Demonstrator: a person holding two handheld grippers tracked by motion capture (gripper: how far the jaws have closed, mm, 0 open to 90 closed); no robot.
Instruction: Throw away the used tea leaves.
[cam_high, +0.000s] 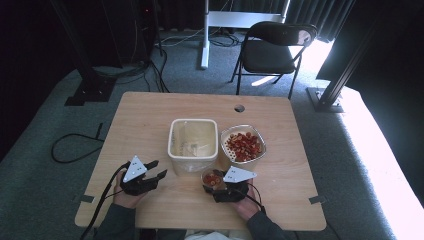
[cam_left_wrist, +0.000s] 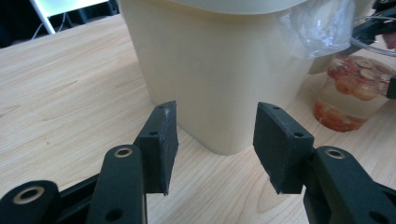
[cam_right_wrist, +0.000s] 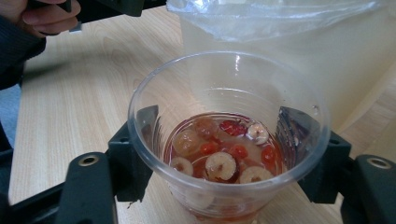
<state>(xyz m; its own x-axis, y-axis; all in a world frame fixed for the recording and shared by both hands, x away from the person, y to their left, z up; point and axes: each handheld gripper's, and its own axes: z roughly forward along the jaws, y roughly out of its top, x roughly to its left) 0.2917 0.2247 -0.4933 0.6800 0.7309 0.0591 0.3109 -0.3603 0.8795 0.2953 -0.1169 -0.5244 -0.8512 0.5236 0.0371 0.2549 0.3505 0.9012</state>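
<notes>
While the right gripper (cam_right_wrist: 219, 154) clamps its jaws on a clear plastic cup (cam_right_wrist: 229, 135) of sliced red fruit in liquid, the left gripper (cam_left_wrist: 215, 144) rests with jaws apart.
The cup stands on the table (cam_high: 150, 120) at 5 o'clock of the cream bin (cam_high: 193, 145); a bowl of fruit pieces (cam_high: 243, 145) sits at the bin's 3 o'clock.

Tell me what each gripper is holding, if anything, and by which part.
The right gripper holds the clear plastic cup of fruit and liquid, one jaw on each side of its wall. The left gripper is open and holds nothing.
</notes>
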